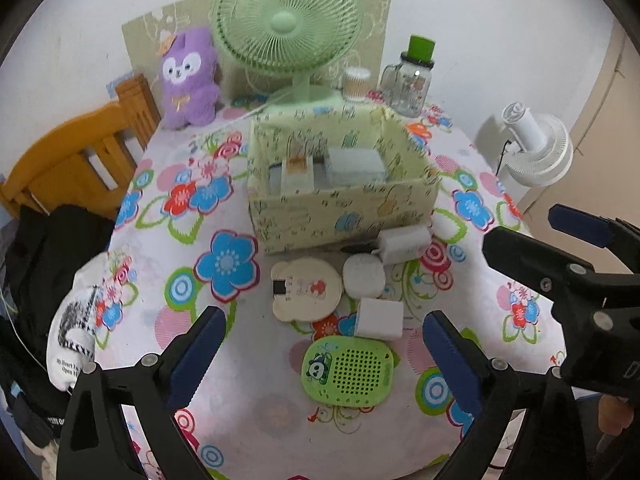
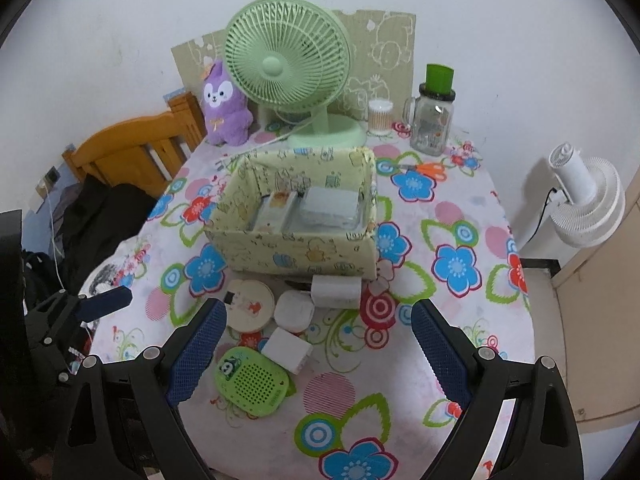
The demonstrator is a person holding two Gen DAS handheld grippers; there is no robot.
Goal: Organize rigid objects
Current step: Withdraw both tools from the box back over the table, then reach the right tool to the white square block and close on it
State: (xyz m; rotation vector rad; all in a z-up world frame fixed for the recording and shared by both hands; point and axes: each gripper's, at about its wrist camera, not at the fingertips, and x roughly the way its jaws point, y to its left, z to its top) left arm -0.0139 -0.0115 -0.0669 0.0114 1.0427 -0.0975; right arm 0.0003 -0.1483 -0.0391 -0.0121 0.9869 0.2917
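Left wrist view looks down on a round desk [image 1: 280, 420] under a flowered cloth. The left tongs [image 1: 320, 354] stand wide apart with nothing between the pads, framing a green panda speaker [image 1: 348, 374] that lies flat near 6 o'clock on the desk. Just past it, toward 12 o'clock, sits a white cube-shaped block [image 1: 380, 318], and at 11 o'clock from the speaker a cream bear-shaped compact [image 1: 306, 290] lies flat. A round white case [image 1: 363, 276] lies just beside the compact at its 3 o'clock, and a white charger block [image 1: 404, 243] rests against the front wall of a pale green patterned box [image 1: 340, 216]. Inside the box lie a few flat items, one pale blue-grey; what they are cannot be told.

At 12 o'clock behind the box stands a green desk fan [image 1: 286, 24], with a purple plush rabbit [image 1: 188, 80] at its 9 o'clock and a cotton swab jar [image 1: 356, 84] and a glass mug with a green cap [image 1: 408, 80] at its 3 o'clock.

From the right wrist view, the right tongs [image 2: 316, 346] also stand wide apart and empty, above the cloth just right of the cluster of small things. Orange-handled scissors [image 2: 430, 170] lie at 2 o'clock from the box. A wooden chair [image 2: 132, 152] stands at 9 o'clock off the desk, and a white floor fan [image 2: 588, 204] at 3 o'clock.
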